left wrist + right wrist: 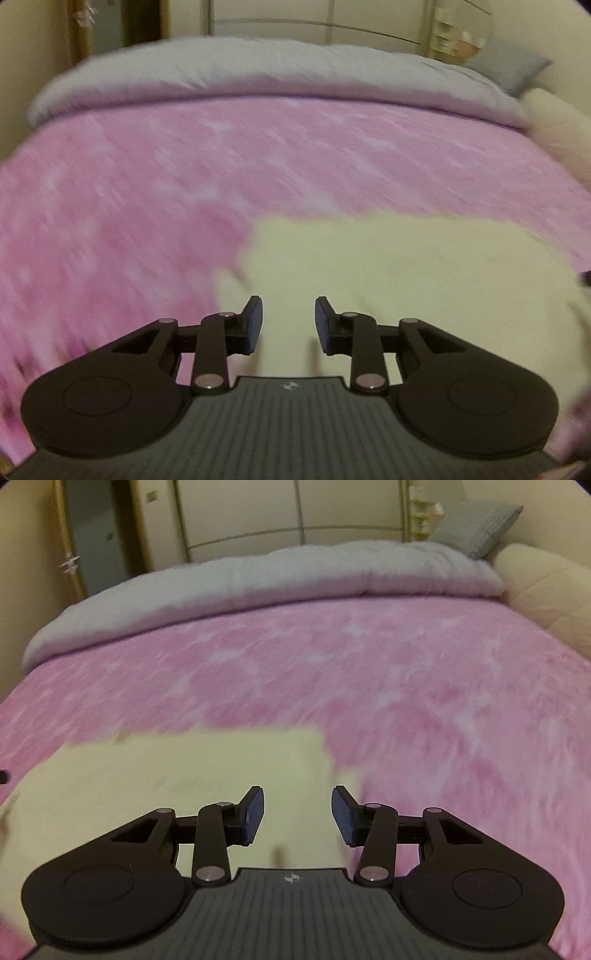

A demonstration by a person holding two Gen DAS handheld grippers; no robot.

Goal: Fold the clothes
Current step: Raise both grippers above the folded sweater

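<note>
Across both wrist views we see a bed (110, 221) covered by a mottled pink blanket (406, 686), with a grey duvet (258, 74) bunched along its far edge. Beyond the duvet we note a cream bolster (546, 587) at the right, a grey pillow (476, 524) behind it, and pale wardrobe doors (351, 506) against the wall. On the near part of the blanket lies a pale yellow garment (424, 269), spread flat; motion blur hides its seams and details. In the left wrist view it fills the lower right, and in the right wrist view its squared far corner (314, 738) sits left of centre. We hold the left gripper (288, 325) over the garment's left part, jaws apart and gripping nothing. We hold the right gripper (297, 814) over its right edge, jaws likewise parted and holding nothing.
</note>
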